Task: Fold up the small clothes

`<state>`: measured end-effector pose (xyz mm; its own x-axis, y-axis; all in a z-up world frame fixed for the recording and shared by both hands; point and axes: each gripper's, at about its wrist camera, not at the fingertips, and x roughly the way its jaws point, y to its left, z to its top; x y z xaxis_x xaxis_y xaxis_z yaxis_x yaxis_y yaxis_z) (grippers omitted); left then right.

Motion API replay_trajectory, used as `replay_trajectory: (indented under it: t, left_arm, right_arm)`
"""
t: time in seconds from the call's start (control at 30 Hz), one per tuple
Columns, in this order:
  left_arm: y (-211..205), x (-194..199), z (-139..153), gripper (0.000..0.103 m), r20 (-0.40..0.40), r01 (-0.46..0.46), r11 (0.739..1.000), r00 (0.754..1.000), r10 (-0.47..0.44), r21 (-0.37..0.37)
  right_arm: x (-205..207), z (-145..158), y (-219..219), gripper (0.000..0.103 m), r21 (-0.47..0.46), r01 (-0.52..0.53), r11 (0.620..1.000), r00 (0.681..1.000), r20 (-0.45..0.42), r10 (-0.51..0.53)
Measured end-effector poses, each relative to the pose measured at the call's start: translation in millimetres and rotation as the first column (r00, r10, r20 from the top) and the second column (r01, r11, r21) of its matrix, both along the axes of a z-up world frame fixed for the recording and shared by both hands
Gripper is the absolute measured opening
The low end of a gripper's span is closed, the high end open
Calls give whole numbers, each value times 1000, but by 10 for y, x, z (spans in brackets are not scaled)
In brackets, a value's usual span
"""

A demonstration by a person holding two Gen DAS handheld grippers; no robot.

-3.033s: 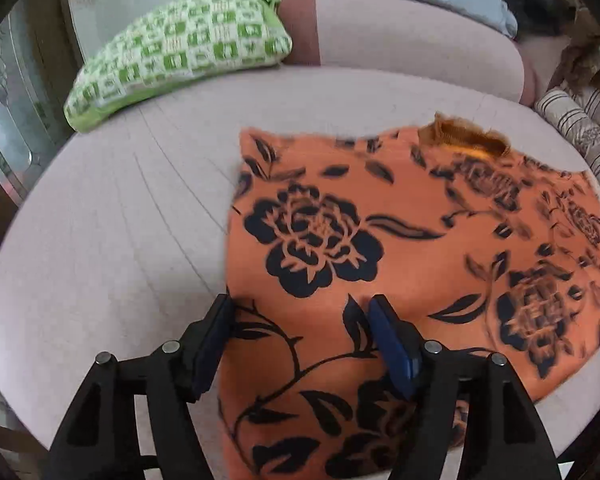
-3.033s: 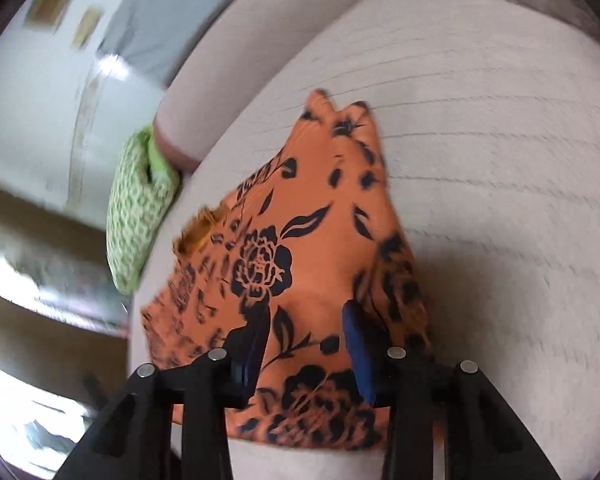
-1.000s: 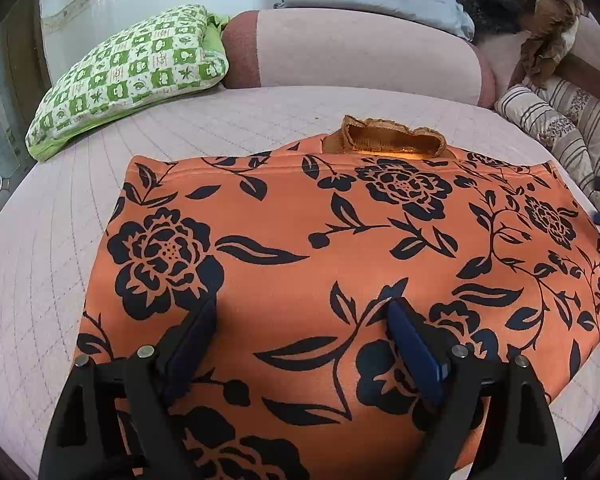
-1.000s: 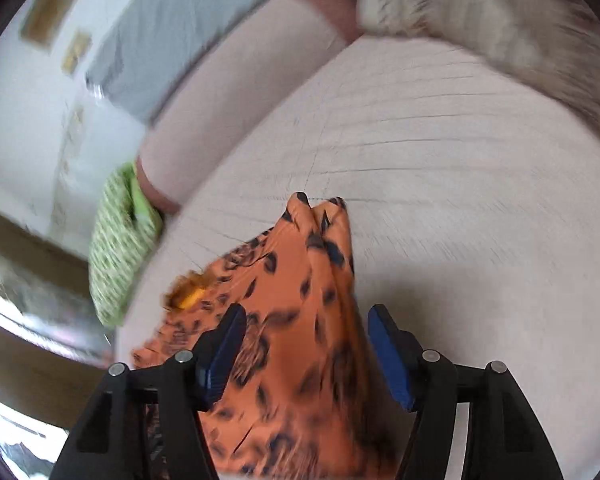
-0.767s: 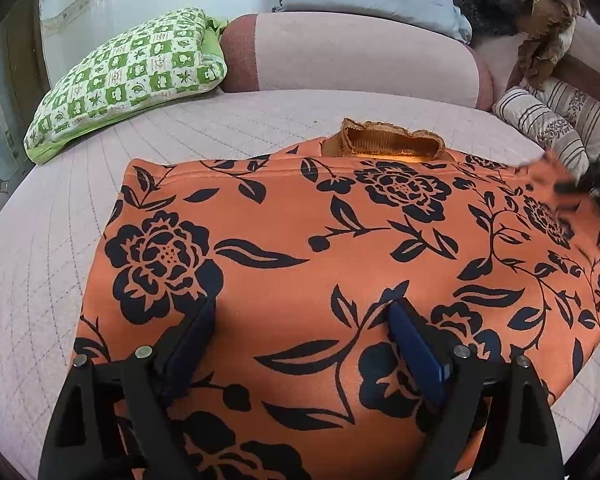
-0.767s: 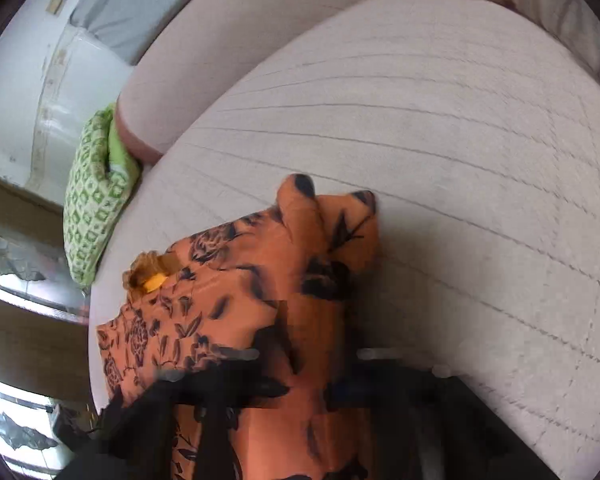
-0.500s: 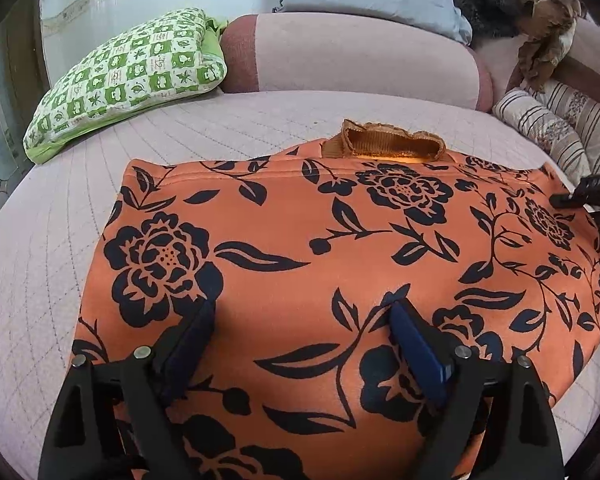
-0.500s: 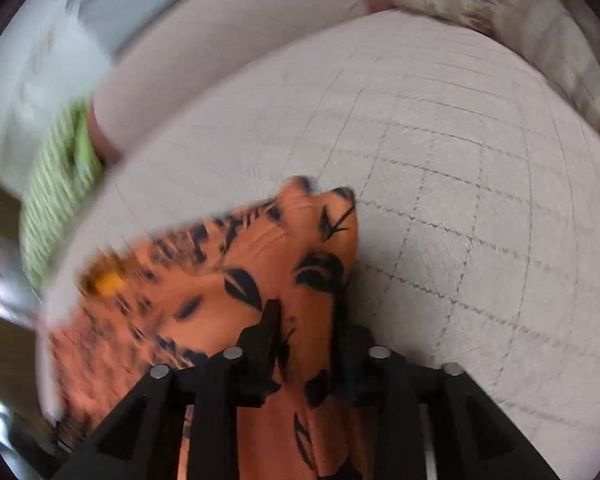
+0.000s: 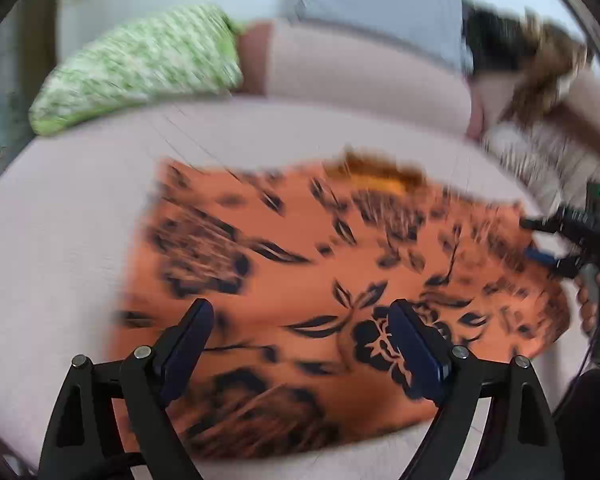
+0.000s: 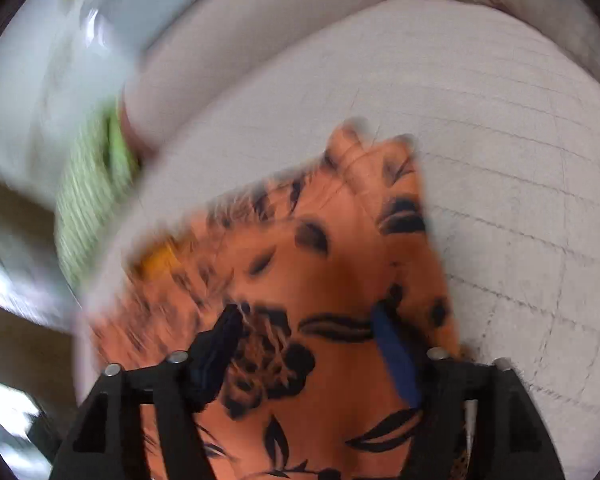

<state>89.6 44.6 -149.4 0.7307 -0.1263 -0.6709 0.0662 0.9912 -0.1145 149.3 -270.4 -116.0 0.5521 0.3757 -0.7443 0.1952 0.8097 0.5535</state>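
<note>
An orange garment with a black flower print (image 9: 300, 256) lies spread flat on the pale pink quilted bed (image 9: 68, 240); its yellow-lined neck opening (image 9: 376, 176) faces the far side. My left gripper (image 9: 300, 312) hovers open above the garment's near edge, nothing between its blue pads. My right gripper (image 10: 304, 316) is above the garment (image 10: 320, 240) near its far right corner (image 10: 372, 152). Its jaws are opening and wide apart, with cloth below them but not pinched. In the left wrist view the right gripper (image 9: 548, 248) shows at the garment's right edge, held by a hand (image 9: 592, 292). Both views are blurred.
A green checked pillow (image 9: 140, 68) lies at the back left, against a pink bolster (image 9: 360, 76). A grey-blue cushion (image 9: 380, 12) stands behind it. A striped pillow (image 9: 548, 152) and a brown bundle (image 9: 548, 68) are at the back right. Bare bed surface (image 10: 520, 160) stretches right of the garment.
The left gripper has lifted and drawn back, so the garment looks smaller. The right gripper's jaws narrowed around the garment's corner fold, then spread wide again, and it shifted over the cloth.
</note>
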Motion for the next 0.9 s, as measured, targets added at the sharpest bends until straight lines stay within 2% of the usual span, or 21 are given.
replay_trajectory:
  t: [0.07,0.13,0.17,0.2,0.23,0.27,0.3,0.33,0.37,0.4,0.43,0.47,0.5,0.53,0.63,0.7,0.77,0.8,0.83,0.87,0.9]
  left_arm:
    - [259,-188,131,90,38,-70,997,997,71,-30]
    - [570,-280,70,90,-15,-138,986,990,137,-96]
    - [689,-263,-42,87,-78,-165,979,985,156,-121]
    - [791,-193,-244,77,-186,-189,973,969,162,-135]
    - [861,-114,-442,41,-297,-207,968,942,157,-143]
    - [917,-119,-465,37,-300,-223,962,939,169,-158]
    - [930,-134,-372,26,-289,-217,959,944,158,-181]
    - [926,-127,-297,18,-290,-194,958,948,128,-211]
    - [932,-119,-188,18,-271,-169,956,957,102,-238]
    - [947,-103,-77,19,-245,-153,958,965,92,-244]
    - [965,-84,3,34,-223,-149,958,970,93,-246]
    - [1021,-23,112,71,-192,-151,954,976,102,-260]
    - [1084,59,187,87,-167,-170,946,978,127,-275]
    - [1136,161,233,93,-141,-183,943,979,148,-279]
    - [1216,659,188,91,-155,-170,952,979,134,-254]
    - [1198,1029,37,81,-203,-141,955,975,88,-260]
    - [1174,1347,-182,54,-285,-138,955,957,60,-263]
    - [1180,1489,-317,48,-332,-155,951,941,60,-268]
    - [1189,1575,-392,29,-348,-170,946,935,66,-277]
    - [1177,1613,-365,18,-326,-172,946,942,77,-274]
    - [1143,1600,-291,16,-286,-148,952,956,68,-269]
  right_arm:
    - [-110,227,48,70,-7,-8,1000,999,39,9]
    - [-262,472,174,72,-66,-60,996,994,91,65]
    - [-337,509,197,74,-70,-81,994,990,111,89]
    - [-422,544,248,81,-72,-116,991,984,131,124]
    - [-447,504,262,86,-80,-129,988,983,122,138]
    - [-437,329,330,86,-94,-132,987,987,79,139]
    - [-429,112,290,86,-90,-124,988,992,-10,123]
    - [-467,-3,216,86,-47,-112,993,994,-8,111]
    - [-535,31,184,86,-37,-98,995,994,48,100]
    - [-564,61,191,86,-29,-97,995,993,64,98]
    - [-579,58,177,86,-27,-104,994,992,63,106]
    - [-574,47,188,86,-29,-109,994,992,65,110]
    - [-602,54,189,86,-31,-111,993,991,70,113]
    - [-603,42,185,86,-34,-110,993,991,74,113]
    - [-642,-1,206,86,-43,-114,993,988,96,118]
    - [-626,-44,222,86,-38,-115,993,987,109,119]
    - [-605,-75,213,86,-20,-113,993,987,116,115]
    - [-607,-80,191,86,-5,-113,994,986,120,113]
    - [-578,-105,197,86,8,-111,994,986,122,109]
    - [-578,-101,181,86,17,-110,994,987,123,107]
    - [-584,-96,162,86,28,-107,994,987,126,103]
